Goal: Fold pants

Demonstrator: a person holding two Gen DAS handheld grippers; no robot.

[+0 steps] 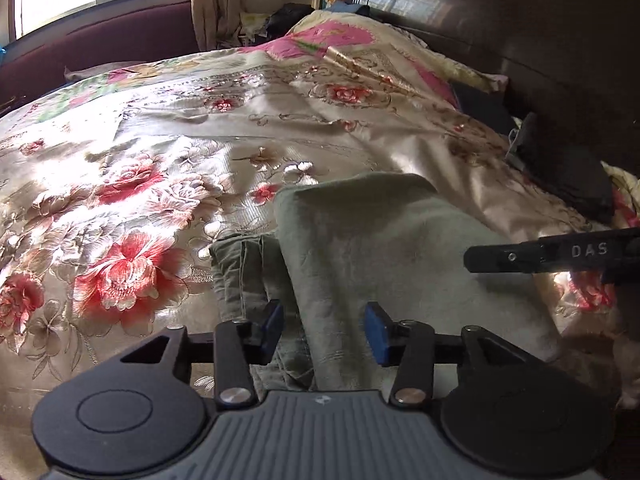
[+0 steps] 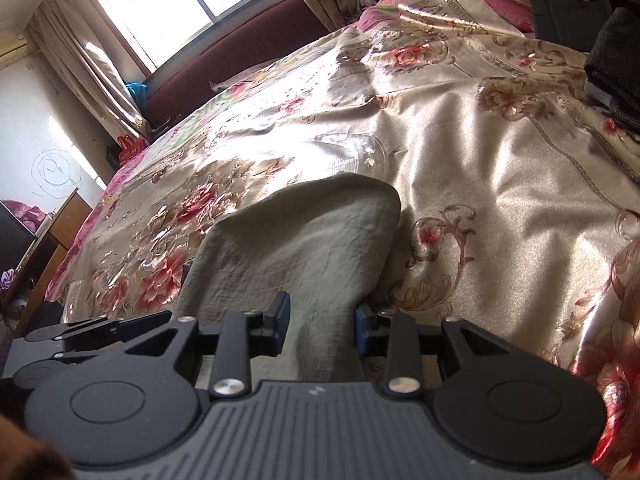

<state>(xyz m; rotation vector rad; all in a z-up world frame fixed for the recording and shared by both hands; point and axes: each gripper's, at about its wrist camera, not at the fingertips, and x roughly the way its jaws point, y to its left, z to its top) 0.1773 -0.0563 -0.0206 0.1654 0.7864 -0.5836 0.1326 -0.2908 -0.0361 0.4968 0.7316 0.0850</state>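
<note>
Olive-green pants (image 1: 384, 248) lie folded on the floral bedspread (image 1: 140, 184), with a bunched part sticking out at their left side. My left gripper (image 1: 325, 330) hovers over their near end; its blue pads stand well apart and the cloth runs loosely between them. One black finger of the right gripper (image 1: 520, 258) reaches in from the right over the pants' edge. In the right wrist view the pants (image 2: 304, 240) run up between the pads of my right gripper (image 2: 322, 324). The cloth fills most of that gap without looking pinched.
A stack of dark folded clothes (image 1: 568, 176) (image 2: 616, 64) sits by the headboard (image 1: 520, 20) at the right. A floral pillow (image 1: 352, 40) lies at the head of the bed. A window (image 2: 176, 4), curtains and a wooden desk (image 2: 52, 236) stand beyond the far side.
</note>
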